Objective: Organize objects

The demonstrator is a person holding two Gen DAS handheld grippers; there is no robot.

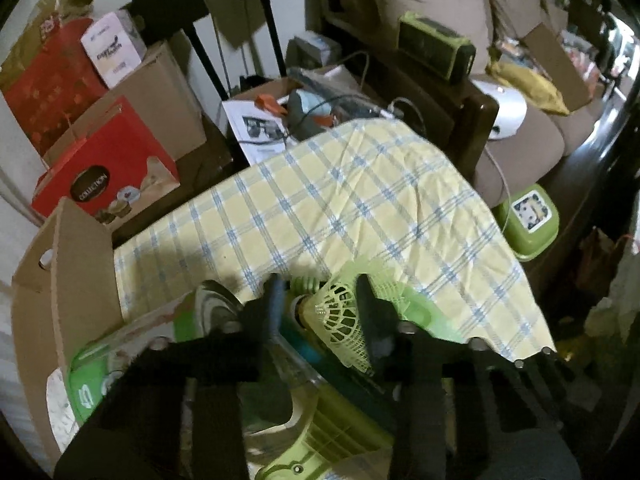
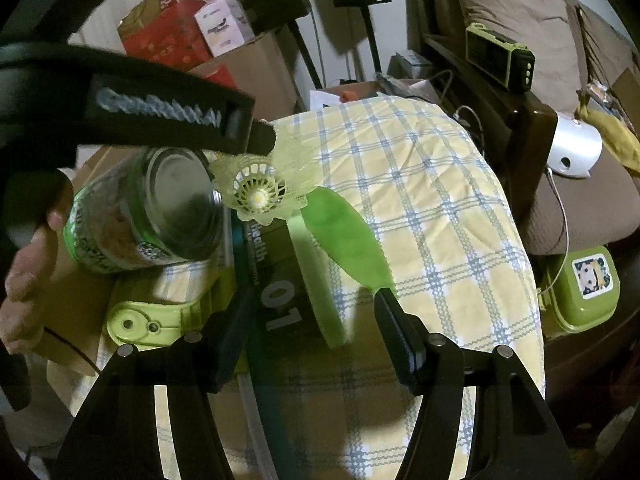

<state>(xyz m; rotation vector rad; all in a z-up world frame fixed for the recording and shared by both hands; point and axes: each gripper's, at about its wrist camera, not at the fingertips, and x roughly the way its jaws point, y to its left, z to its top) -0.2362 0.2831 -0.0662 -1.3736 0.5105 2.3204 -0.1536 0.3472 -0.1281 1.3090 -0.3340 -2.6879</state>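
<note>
My left gripper (image 1: 320,296) is shut on a yellow-green plastic shuttlecock (image 1: 344,316), held by its mesh skirt above the table's near end. In the right wrist view the shuttlecock (image 2: 258,196) hangs from the left gripper's finger (image 2: 256,138), cork facing the camera. Under it lie a green-labelled jar (image 2: 148,208) on its side, a dark box marked "01" (image 2: 276,280), a green paddle-shaped piece (image 2: 348,240) and a green hinged part (image 2: 156,320). My right gripper (image 2: 316,320) is open and empty, low over the box and the paddle.
A yellow-and-blue plaid cloth (image 1: 340,200) covers the table. An open cardboard box (image 1: 60,280) stands at the left. Red gift boxes (image 1: 108,172) and speaker stands are behind. A green lidded container (image 2: 580,288) and a sofa (image 2: 580,200) are to the right.
</note>
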